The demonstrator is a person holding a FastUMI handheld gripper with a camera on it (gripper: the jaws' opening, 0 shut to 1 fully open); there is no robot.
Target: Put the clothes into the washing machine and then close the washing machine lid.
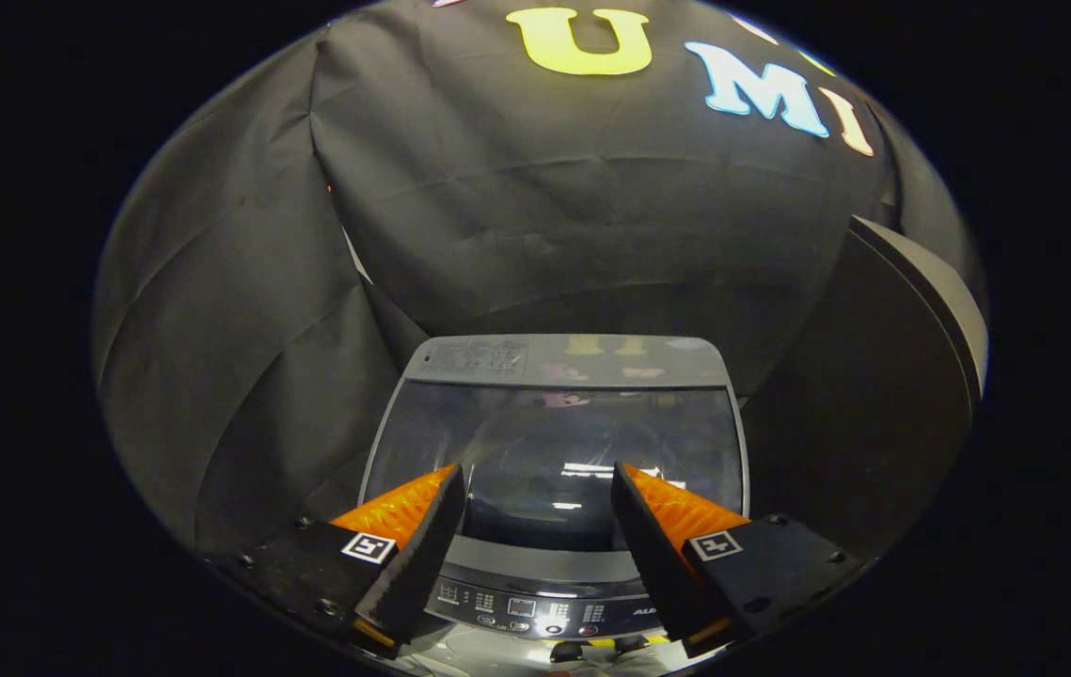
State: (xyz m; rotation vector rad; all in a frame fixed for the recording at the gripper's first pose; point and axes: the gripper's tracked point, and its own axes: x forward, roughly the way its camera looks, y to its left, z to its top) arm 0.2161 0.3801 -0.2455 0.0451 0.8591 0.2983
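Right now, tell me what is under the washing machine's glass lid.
The tinted glass lid lies shut and mirrors lights; the dark drum rim shows faintly, any clothes cannot be made out. The open tool hovers above it.

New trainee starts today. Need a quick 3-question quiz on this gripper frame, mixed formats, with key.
1. True or false: the washing machine lid is down.
2. The gripper is: A) shut on a garment, B) open with nothing between its fingers, C) shut on the lid's edge.
3. Fill in: the control panel sits on the ___ side of the lid, low between the fingers.

Key
1. True: the glass lid lies flat over the tub.
2. B.
3. Near.
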